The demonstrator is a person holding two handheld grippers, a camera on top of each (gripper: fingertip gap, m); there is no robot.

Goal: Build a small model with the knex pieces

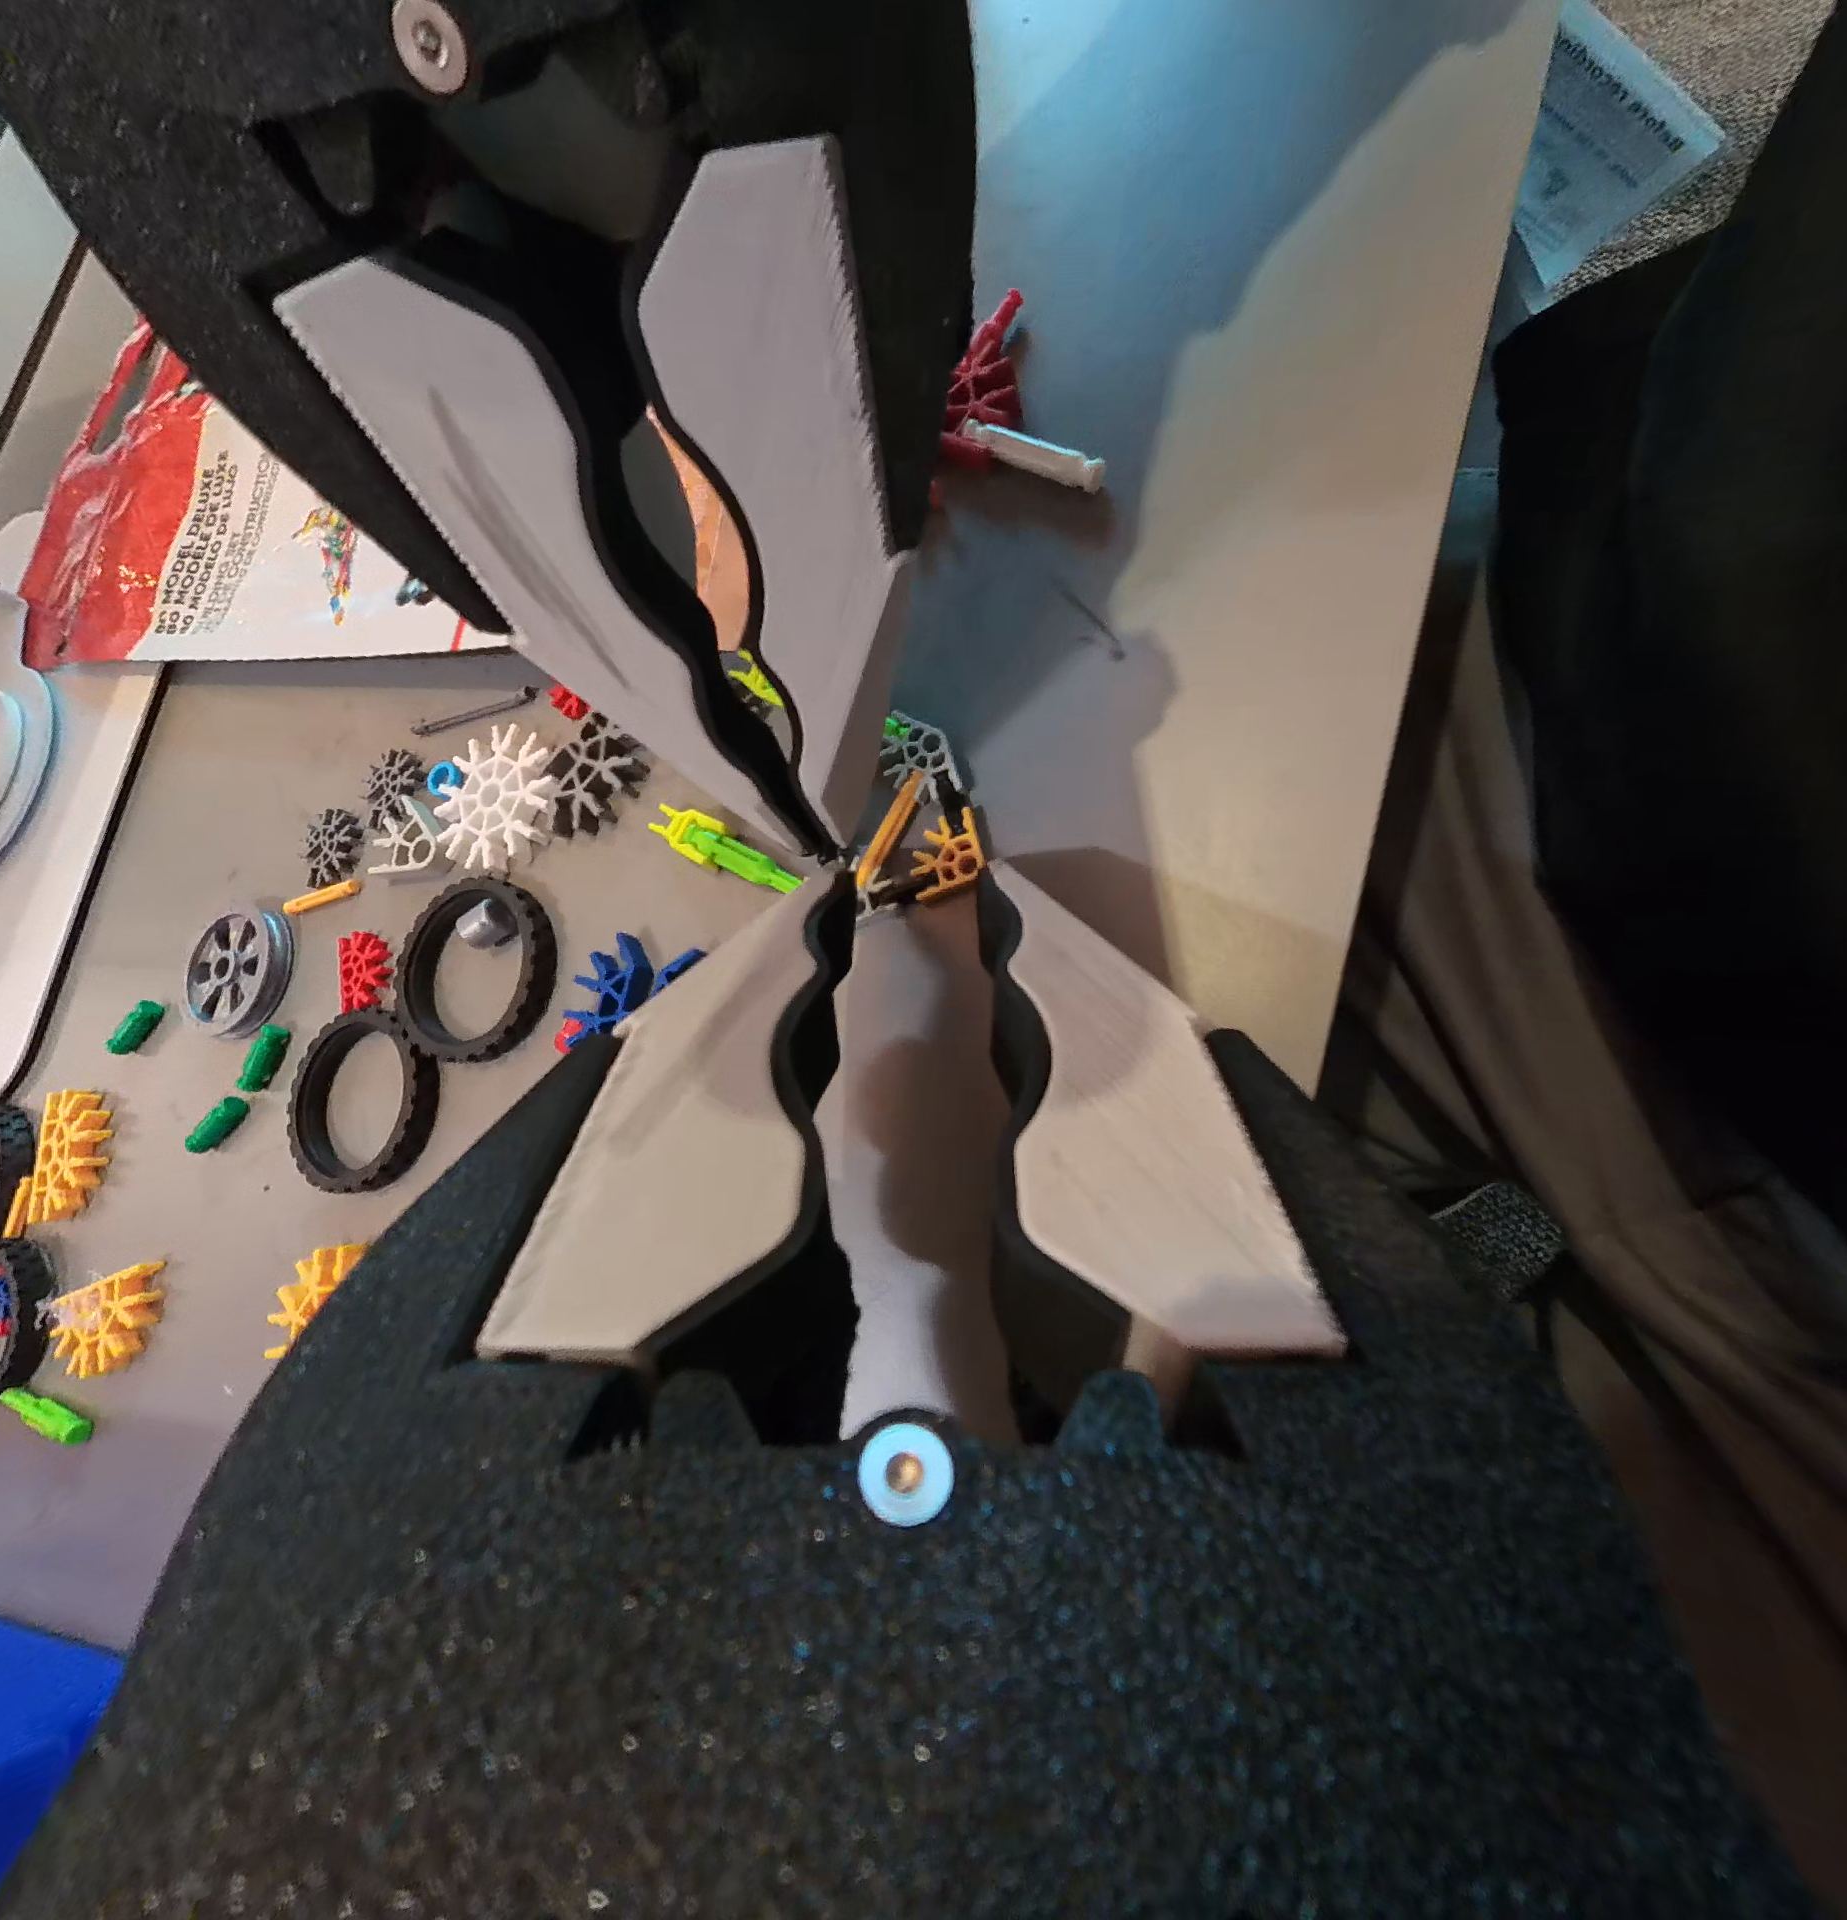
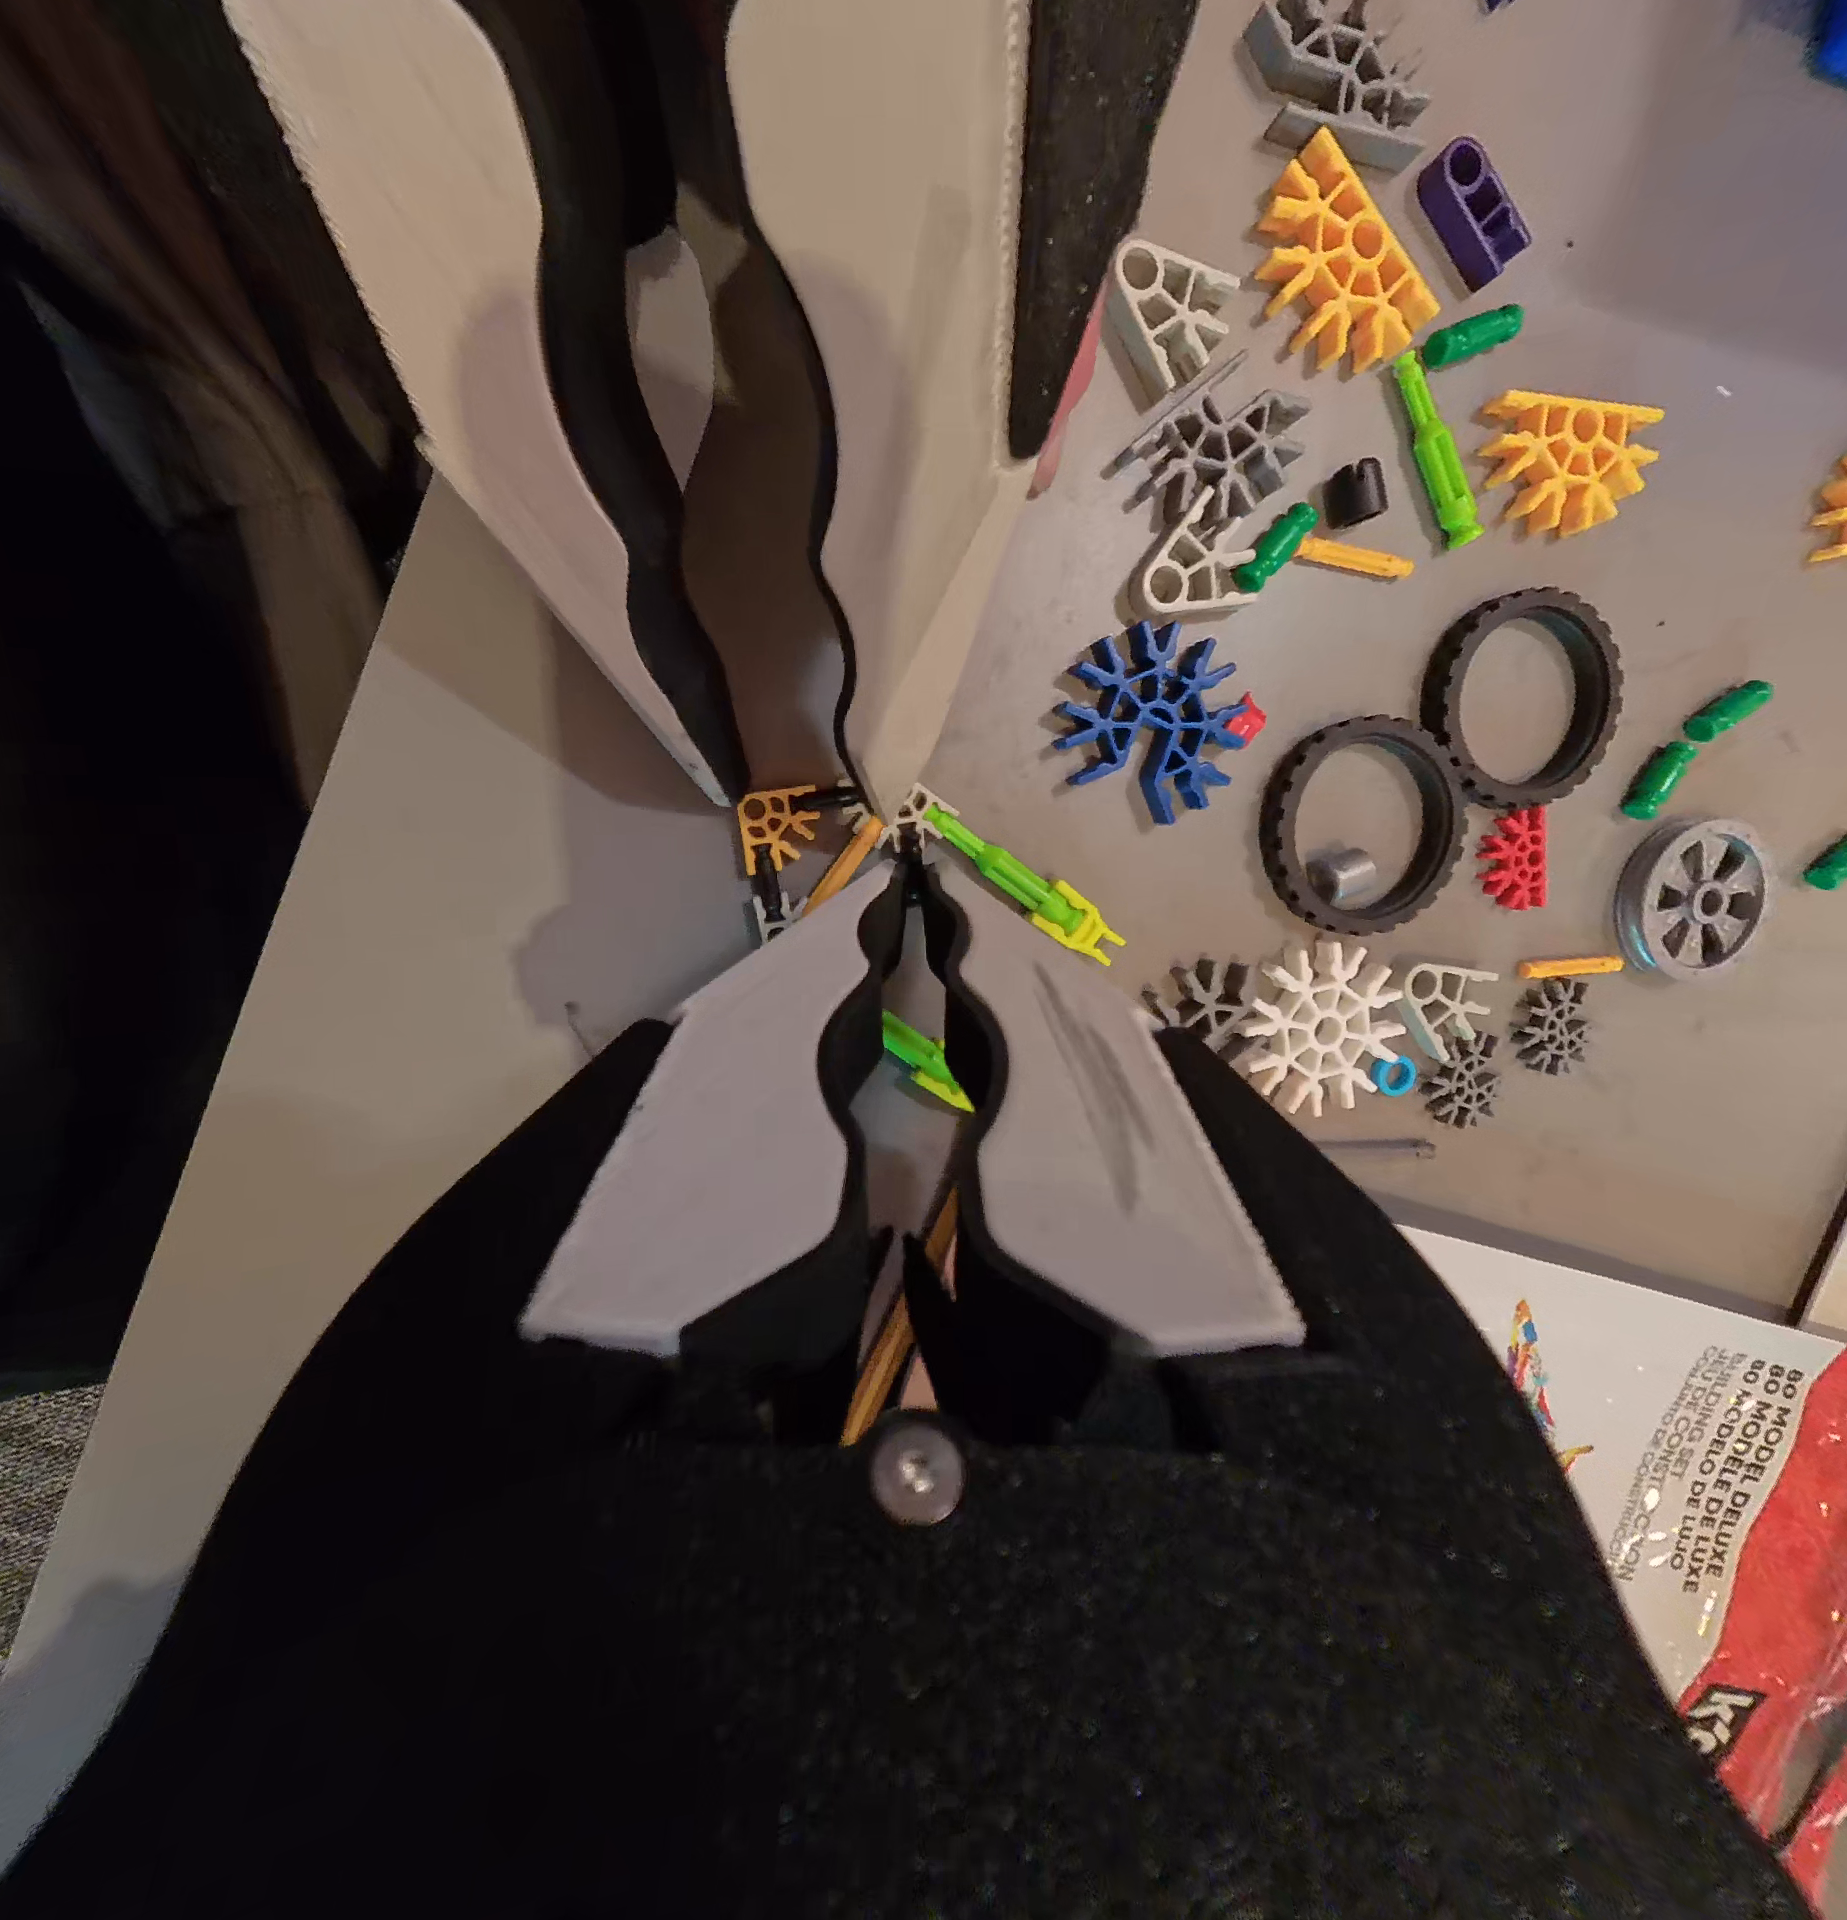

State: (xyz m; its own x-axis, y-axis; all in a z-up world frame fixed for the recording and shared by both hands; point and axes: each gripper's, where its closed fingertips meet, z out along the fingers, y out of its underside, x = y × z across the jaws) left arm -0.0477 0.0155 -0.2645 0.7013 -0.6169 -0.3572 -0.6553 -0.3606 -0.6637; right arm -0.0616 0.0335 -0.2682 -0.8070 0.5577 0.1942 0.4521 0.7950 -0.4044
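Observation:
A small assembly of construction-toy pieces hangs between my two grippers, which meet tip to tip above the table edge. It has an orange connector (image 2: 779,831), a white connector (image 2: 911,816), a yellow rod (image 2: 841,862), a grey connector (image 2: 773,920) and a green rod (image 2: 992,868). My left gripper (image 1: 914,883) is closed on the orange connector (image 1: 950,857) end. My right gripper (image 2: 903,883) is shut on a short black rod under the white connector. The left gripper (image 2: 799,800) shows opposite in the right wrist view, and the right gripper (image 1: 825,852) in the left wrist view.
Loose pieces lie on the grey table (image 2: 1106,1174): two black tyres (image 2: 1366,821), a grey wheel hub (image 2: 1703,899), a blue connector (image 2: 1153,717), a white snowflake connector (image 2: 1319,1023), yellow connectors (image 2: 1345,249). A red and white bag (image 2: 1781,1507) lies nearby. The table edge (image 2: 358,831) runs beside the grippers.

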